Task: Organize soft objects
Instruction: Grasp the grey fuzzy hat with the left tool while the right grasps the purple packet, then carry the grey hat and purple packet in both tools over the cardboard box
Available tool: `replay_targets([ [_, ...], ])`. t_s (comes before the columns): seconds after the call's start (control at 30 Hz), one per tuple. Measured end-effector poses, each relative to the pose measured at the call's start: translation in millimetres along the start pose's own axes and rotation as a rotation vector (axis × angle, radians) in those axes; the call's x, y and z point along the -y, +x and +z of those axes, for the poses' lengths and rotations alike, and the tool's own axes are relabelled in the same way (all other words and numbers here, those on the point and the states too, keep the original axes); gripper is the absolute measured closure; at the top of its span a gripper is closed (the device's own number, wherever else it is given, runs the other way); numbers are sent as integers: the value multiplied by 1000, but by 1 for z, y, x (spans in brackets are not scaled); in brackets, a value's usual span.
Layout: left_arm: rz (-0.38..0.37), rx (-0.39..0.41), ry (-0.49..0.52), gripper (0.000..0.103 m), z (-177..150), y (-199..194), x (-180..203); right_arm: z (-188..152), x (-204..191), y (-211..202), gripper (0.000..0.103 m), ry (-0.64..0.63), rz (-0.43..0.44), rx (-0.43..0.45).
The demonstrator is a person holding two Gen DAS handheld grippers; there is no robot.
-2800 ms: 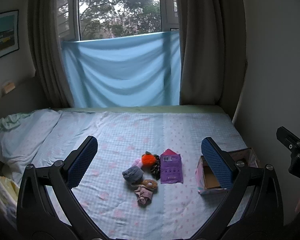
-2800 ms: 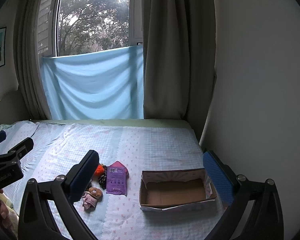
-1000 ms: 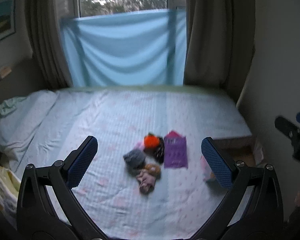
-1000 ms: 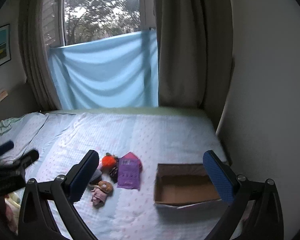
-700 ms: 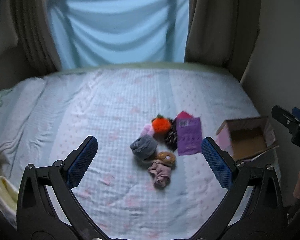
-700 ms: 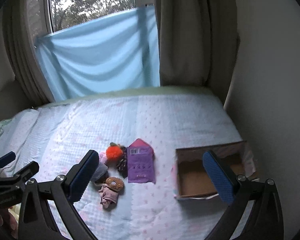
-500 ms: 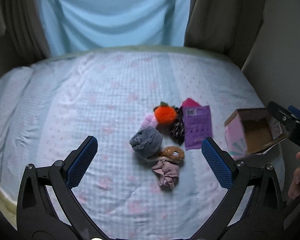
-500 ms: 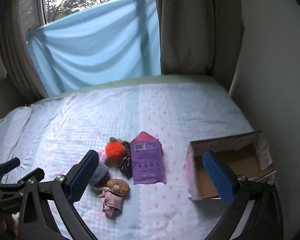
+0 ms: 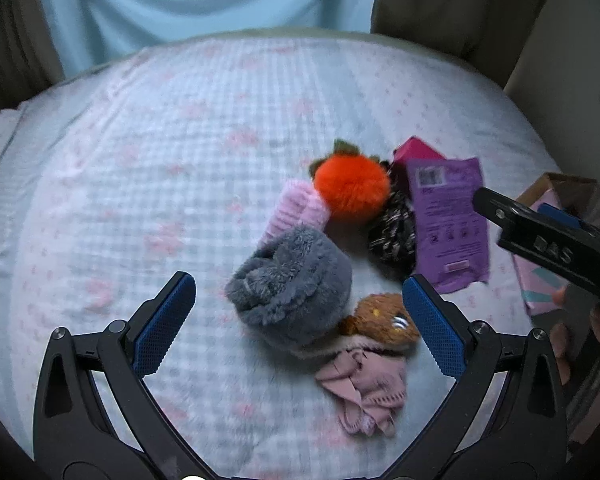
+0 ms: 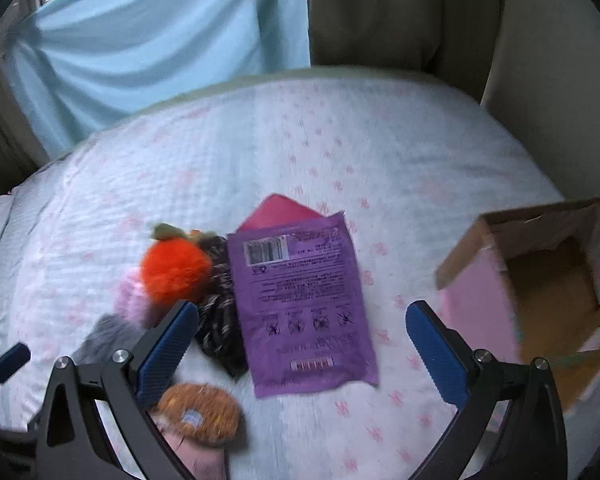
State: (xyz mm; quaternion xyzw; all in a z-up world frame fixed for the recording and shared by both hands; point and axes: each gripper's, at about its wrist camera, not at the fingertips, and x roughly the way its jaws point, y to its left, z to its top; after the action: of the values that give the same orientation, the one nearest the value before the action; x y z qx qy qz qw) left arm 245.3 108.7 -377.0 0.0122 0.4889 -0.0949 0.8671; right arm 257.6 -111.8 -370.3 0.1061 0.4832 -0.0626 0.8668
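Observation:
A cluster of soft things lies on the bed: a grey fuzzy piece [image 9: 296, 276], an orange pompom [image 9: 350, 190], a pink ribbed piece [image 9: 298, 212], a dark speckled scrunchie [image 9: 394, 236], a brown plush [image 9: 384, 320] and a dusty-pink cloth [image 9: 364, 388]. A purple packet [image 10: 300, 304] lies to their right over a magenta card [image 10: 280, 210]. My left gripper [image 9: 300, 328] is open just above the grey piece. My right gripper [image 10: 300, 340] is open over the purple packet. An open cardboard box [image 10: 548, 280] sits at the right.
The bed sheet [image 9: 140, 152] is pale blue with pink marks. A blue cloth [image 10: 160, 40] and beige curtains [image 10: 400, 12] hang behind the bed. The wall stands close on the right, past the box.
Both grippers have moved forward and down toward the bed. The cluster and the packet now fill the views. Both stay open.

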Motion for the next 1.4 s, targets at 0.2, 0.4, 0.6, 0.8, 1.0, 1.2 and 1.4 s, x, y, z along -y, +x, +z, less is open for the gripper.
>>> replay_targets([
  [0.2,2,-11,47,1,-2,45,10,2,5,60,0,61,-3,-36],
  [0.4,37,-29,88,6,-10,75,19,-5,8,92,12,102,3,-57],
  [0.6,101,-65,91,31,-14,89,15,-10,13,96,33,127,14,-58],
  [0.8,97,-53,80,44,-16,87,9,-22,10,90,54,125,15,-68],
  [1.0,100,-49,73,50,-19,79,8,-30,12,83,79,145,48,-71],
  [1.2,91,-32,47,52,-18,66,4,-26,13,67,85,156,56,-41],
  [1.4,83,11,52,52,-13,45,9,-17,13,46,85,156,58,-3],
])
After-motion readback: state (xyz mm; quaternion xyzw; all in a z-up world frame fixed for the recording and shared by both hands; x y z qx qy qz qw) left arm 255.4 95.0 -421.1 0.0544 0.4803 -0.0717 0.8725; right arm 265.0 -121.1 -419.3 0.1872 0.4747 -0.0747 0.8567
